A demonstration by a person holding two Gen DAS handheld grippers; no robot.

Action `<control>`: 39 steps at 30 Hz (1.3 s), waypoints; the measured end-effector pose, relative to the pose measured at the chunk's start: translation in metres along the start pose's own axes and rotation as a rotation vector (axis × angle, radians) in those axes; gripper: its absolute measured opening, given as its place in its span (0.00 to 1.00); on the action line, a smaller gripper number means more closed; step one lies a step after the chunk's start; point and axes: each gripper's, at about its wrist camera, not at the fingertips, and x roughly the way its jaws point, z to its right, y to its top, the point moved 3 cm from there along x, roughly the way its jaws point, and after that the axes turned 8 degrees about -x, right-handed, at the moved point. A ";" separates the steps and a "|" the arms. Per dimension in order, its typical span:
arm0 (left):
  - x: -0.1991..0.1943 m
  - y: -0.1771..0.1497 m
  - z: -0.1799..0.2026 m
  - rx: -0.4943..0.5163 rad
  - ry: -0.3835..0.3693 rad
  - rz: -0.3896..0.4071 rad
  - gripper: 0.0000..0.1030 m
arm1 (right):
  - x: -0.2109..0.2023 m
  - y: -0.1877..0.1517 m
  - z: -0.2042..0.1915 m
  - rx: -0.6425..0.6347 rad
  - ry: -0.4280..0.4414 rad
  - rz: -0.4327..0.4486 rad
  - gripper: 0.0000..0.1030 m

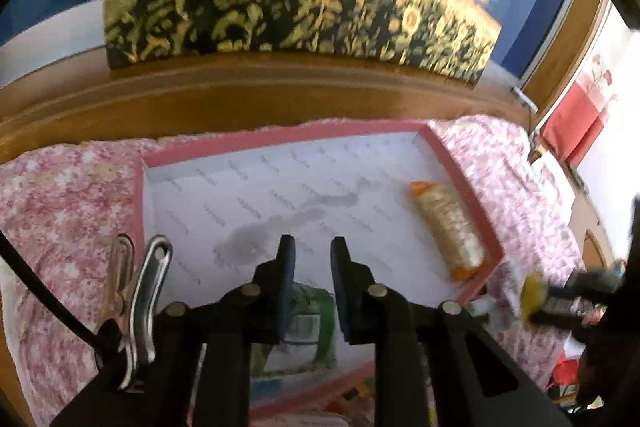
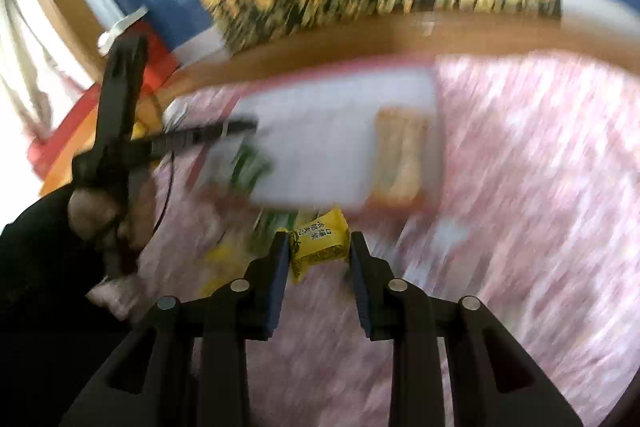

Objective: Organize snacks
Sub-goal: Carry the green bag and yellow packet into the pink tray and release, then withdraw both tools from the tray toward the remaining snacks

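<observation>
Right wrist view: yellow snack packet (image 2: 318,245) is clasped by right gripper (image 2: 319,247); pink tray (image 2: 438,131) lies at twelve o'clock.

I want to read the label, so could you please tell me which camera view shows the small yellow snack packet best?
The right wrist view: the yellow snack packet sits sharp between the right gripper fingers, its print visible. The left wrist view shows it only as a blurred yellow patch at the right edge, beside the pink tray.
</observation>
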 end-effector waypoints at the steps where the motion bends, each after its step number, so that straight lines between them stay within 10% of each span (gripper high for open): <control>1: 0.004 -0.001 0.000 -0.001 0.014 -0.013 0.18 | 0.001 0.007 -0.002 -0.024 -0.055 0.021 0.30; 15: 0.001 -0.018 -0.014 -0.054 0.082 0.047 0.20 | 0.081 0.022 -0.011 -0.232 -0.192 -0.144 0.31; 28: -0.005 -0.025 -0.009 -0.061 0.100 0.056 0.27 | 0.065 0.038 -0.010 -0.232 -0.264 -0.069 0.48; 32: -0.003 -0.022 -0.005 -0.053 0.095 0.052 0.28 | 0.093 0.044 -0.015 -0.289 -0.314 -0.160 0.19; 39: -0.021 -0.006 -0.006 -0.129 -0.001 0.075 0.28 | 0.095 0.033 -0.022 -0.360 -0.291 -0.259 0.10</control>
